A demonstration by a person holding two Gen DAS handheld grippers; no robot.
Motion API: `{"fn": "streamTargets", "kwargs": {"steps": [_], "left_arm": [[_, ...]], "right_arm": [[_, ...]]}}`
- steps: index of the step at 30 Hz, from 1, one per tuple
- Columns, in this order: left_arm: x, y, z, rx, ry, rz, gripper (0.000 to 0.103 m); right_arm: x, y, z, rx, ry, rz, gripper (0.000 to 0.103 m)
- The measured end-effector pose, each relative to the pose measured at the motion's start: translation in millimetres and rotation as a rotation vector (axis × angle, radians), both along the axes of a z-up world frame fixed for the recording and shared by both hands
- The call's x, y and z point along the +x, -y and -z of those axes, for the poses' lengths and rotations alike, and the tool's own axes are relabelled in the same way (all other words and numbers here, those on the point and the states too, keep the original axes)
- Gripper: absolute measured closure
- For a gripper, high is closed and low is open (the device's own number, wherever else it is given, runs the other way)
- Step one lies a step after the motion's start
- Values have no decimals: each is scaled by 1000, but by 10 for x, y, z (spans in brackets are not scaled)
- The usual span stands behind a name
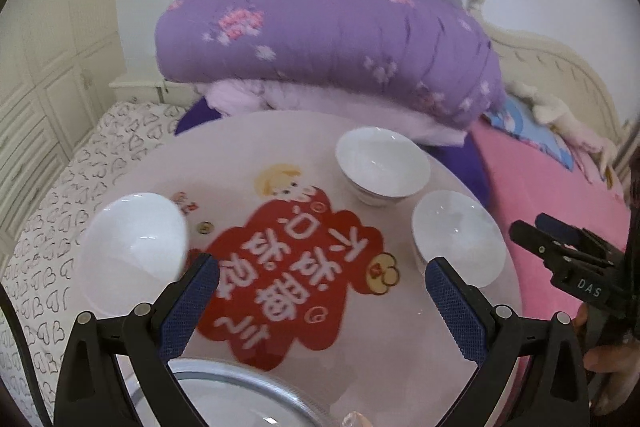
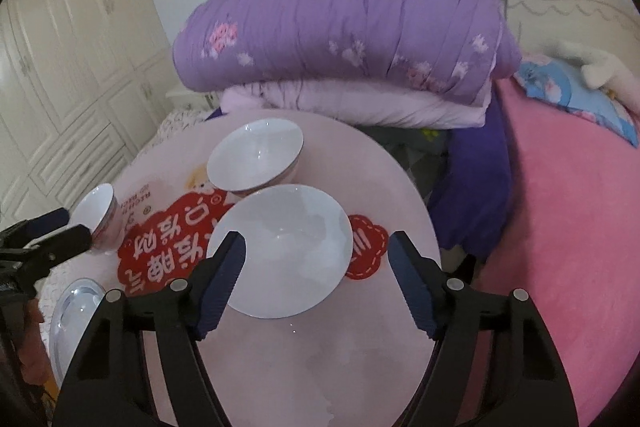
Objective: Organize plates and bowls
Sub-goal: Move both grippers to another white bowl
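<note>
- Bedroom setting: round pink table (image 2: pixel 320 367) with a red cartoon print (image 1: pixel 280 279), standing on a bed with a pink blanket (image 2: pixel 568 227).
- Three white bowls stand on the table top, all upright and empty.
- Near bowl (image 2: pixel 286 251): at table centre in the right wrist view, between the fingers of the right gripper (image 2: pixel 318 283). Jaws stand apart; pads do not press on the rim.
- Far bowl (image 2: pixel 256 157): at 11 o'clock from the near bowl, just beside it.
- Left bowl (image 1: pixel 134 251): at 9 o'clock on the table, just outside the left finger of the left gripper (image 1: pixel 322 301). Jaws wide apart, nothing between them.
- Metal plate (image 1: pixel 240 399): at 6 o'clock, at the table edge.
- Folded purple quilt (image 1: pixel 332 43): at 12 o'clock, behind the table.
</note>
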State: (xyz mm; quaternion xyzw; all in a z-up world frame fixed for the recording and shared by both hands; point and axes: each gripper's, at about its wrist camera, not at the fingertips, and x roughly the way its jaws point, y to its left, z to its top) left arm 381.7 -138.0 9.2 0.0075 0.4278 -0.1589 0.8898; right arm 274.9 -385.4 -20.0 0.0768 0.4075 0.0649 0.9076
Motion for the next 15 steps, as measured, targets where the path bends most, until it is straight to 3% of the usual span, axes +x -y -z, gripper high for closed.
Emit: {"fn": "streamTargets", "kwargs": {"steps": [6, 9, 15], "left_arm": [[305, 347, 209, 21, -71, 28, 1], [451, 535, 344, 35, -113, 41, 1], [696, 796, 560, 42, -176, 52, 1]], "right_arm": [[223, 116, 195, -10, -137, -26, 27], [277, 126, 283, -55, -165, -32, 27], [374, 206, 408, -33, -189, -27, 27]]}}
